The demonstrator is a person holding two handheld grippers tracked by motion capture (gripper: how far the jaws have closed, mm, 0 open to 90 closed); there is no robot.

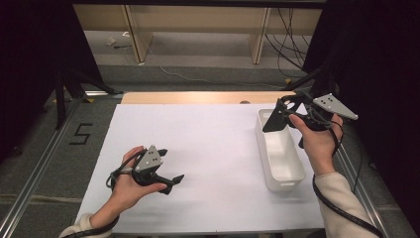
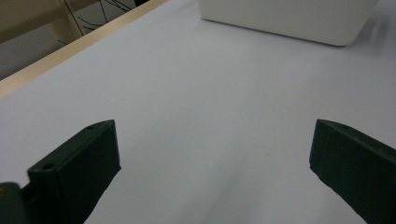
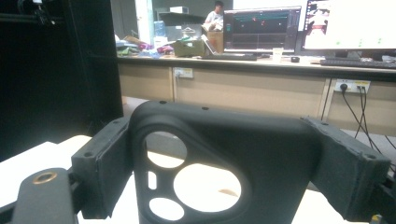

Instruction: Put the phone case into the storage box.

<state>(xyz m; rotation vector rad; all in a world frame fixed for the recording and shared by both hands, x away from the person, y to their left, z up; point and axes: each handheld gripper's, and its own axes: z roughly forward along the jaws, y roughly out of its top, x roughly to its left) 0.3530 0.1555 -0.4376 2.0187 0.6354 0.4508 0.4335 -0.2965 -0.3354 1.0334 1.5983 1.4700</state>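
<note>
Above the far end of the white bin [image 1: 280,158], your right gripper [image 1: 292,110] holds a black phone case [image 1: 277,115] up in the air, off the table. In the right gripper view the phone case [image 3: 224,158] sits squarely between the two fingers [image 3: 105,163], its side edges pressed against the pads on both sides, so you're clamped on it across its width. It's matte black with rounded corners, and its camera end faces you: one large round cutout, two smaller round ones, and a small slot beside them. Through the holes you can see the pale table below. Down at the near left, your left gripper [image 1: 167,168] hovers low over the white table sheet [image 1: 213,148]; its fingers [image 2: 79,163] stand wide apart with only bare sheet between them, well apart from the bin [image 2: 289,18].
</note>
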